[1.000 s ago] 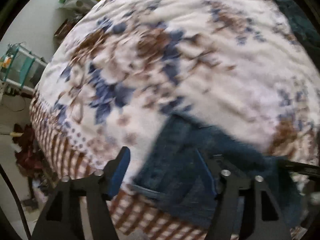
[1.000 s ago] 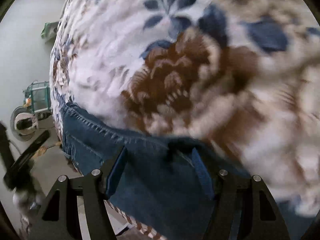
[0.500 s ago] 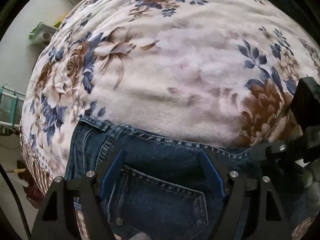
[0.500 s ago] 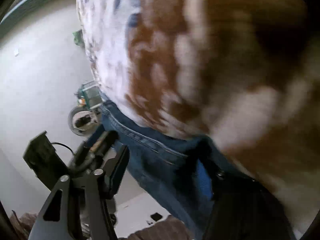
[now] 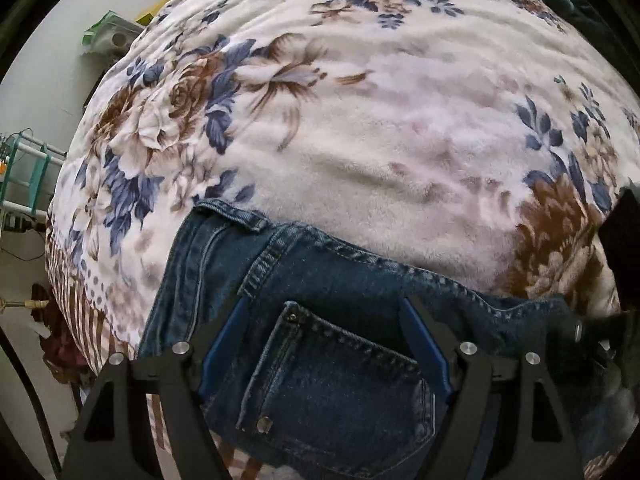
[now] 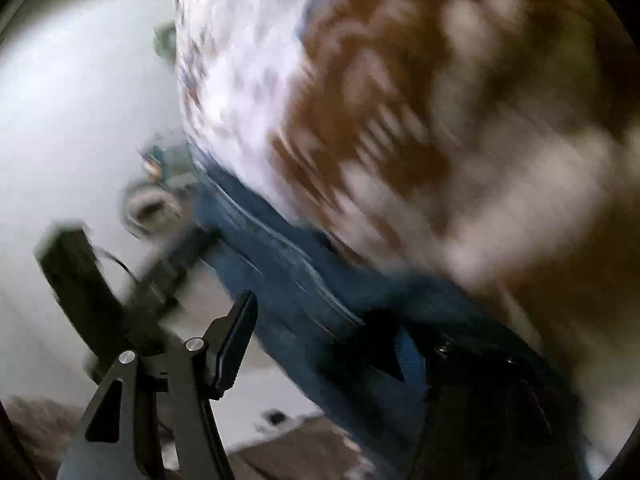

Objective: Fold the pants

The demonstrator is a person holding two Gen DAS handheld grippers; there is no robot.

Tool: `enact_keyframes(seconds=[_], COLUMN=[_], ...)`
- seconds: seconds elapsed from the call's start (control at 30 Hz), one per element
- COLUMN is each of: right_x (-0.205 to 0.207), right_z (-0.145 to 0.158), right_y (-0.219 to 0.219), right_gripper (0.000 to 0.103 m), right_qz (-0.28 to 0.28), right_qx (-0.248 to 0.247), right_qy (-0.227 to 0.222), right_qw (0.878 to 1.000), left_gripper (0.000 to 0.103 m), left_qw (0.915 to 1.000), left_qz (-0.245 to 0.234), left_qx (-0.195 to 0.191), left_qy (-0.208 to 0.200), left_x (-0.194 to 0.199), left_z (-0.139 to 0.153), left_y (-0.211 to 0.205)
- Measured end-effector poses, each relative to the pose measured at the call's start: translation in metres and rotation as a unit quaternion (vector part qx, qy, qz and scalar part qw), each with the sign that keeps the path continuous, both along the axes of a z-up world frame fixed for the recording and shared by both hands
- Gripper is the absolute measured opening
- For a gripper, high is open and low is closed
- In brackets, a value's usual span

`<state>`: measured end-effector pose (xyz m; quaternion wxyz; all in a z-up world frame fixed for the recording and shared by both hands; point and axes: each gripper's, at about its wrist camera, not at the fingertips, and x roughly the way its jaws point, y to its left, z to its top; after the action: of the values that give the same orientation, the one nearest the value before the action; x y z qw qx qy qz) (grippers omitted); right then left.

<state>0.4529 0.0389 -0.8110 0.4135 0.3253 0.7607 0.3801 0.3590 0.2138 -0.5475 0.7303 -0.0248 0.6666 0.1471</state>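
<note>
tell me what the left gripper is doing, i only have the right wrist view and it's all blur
Observer: The left gripper points down at the jeans. Its jaws are open and have just been opening, with the back pocket between them, not pinched.
Operator: which way does the waistband lie
Observer: The waistband is the edge farthest from that gripper. It lies flat on the floral blanket and runs across the view.
Operator: can you see my gripper from there
Observer: Partly. The right gripper shows at the right edge of the left wrist view, at the waistband's right end.
</note>
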Motion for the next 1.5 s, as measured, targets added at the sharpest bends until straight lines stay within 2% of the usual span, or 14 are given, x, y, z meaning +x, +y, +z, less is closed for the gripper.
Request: enact_keyframes(seconds=[0.17,0.23,0.37,0.47,0.67,0.8,0.93,1.0,1.1,1.2,1.27,1.37,1.47,1.5], right_x=[0.009,0.01,0.012,0.018,0.029,0.033,0.03,0.012,-0.038,-0.1,-0.148,-0.219,-0.284,-0.297], right_z=[-0.004,-0.001,0.026,0.032,0.021,0.047,0.111,0.139,0.161,0.163,0.159,0.148,0.141,0.139], right_y=[0.008,0.001,-0.021,-0.02,-0.053,-0.115,-0.153,-0.174,-0.219,-0.28,-0.332,-0.419,-0.505,-0.527], right_gripper=[0.064,0.014,0.013,0.013,0.013,0.022,0.075,0.076,0.077,0.077,0.077,0.077,0.077,0.077], right_qz=[-0.045,-0.051,-0.062,-0.065,-0.112,-0.152,-0.175,-0.194,-0.259,-0.335,-0.395,-0.48,-0.56,-0.574], right_qx=[0.012,-0.017,-0.109,-0.149,-0.162,-0.229,-0.242,-0.237,-0.247,-0.281,-0.304,-0.336,-0.369,-0.372], right_qy=[0.04,0.028,-0.034,-0.041,0.004,-0.046,-0.131,-0.153,-0.122,-0.085,-0.049,-0.001,0.019,0.025], right_qw=[0.998,0.998,0.991,0.986,0.98,0.96,0.945,0.94,0.926,0.895,0.865,0.811,0.741,0.729], left_gripper=[0.077,0.077,0.077,0.077,0.077,0.077,0.077,0.077,0.077,0.077,0.077,0.077,0.077,0.077], left_qw=[1.0,1.0,0.9999,0.9998,0.9997,0.9993,0.9981,0.9963,0.9907,0.9823,0.9756,0.9678,0.962,0.9609], left_qz=[0.0,-0.003,-0.01,-0.014,-0.02,-0.037,-0.05,-0.07,-0.118,-0.174,-0.209,-0.244,-0.267,-0.272], left_qx=[-0.002,0.001,0.008,0.011,-0.001,0.002,-0.029,-0.045,-0.062,-0.059,-0.057,-0.055,-0.054,-0.054], left_qy=[0.004,0.004,0.009,0.012,0.015,-0.007,-0.02,-0.023,-0.026,-0.034,-0.035,-0.025,-0.012,-0.009], left_x=[-0.002,-0.003,-0.006,-0.007,-0.005,-0.005,-0.004,-0.005,-0.01,-0.02,-0.03,-0.042,-0.053,-0.055], left_z=[-0.002,-0.004,-0.007,-0.008,-0.002,0.015,0.031,0.037,0.053,0.068,0.073,0.067,0.054,0.05], left_y=[0.0,0.0,-0.001,0.001,0.006,-0.003,-0.03,-0.055,-0.104,-0.155,-0.195,-0.246,-0.304,-0.319])
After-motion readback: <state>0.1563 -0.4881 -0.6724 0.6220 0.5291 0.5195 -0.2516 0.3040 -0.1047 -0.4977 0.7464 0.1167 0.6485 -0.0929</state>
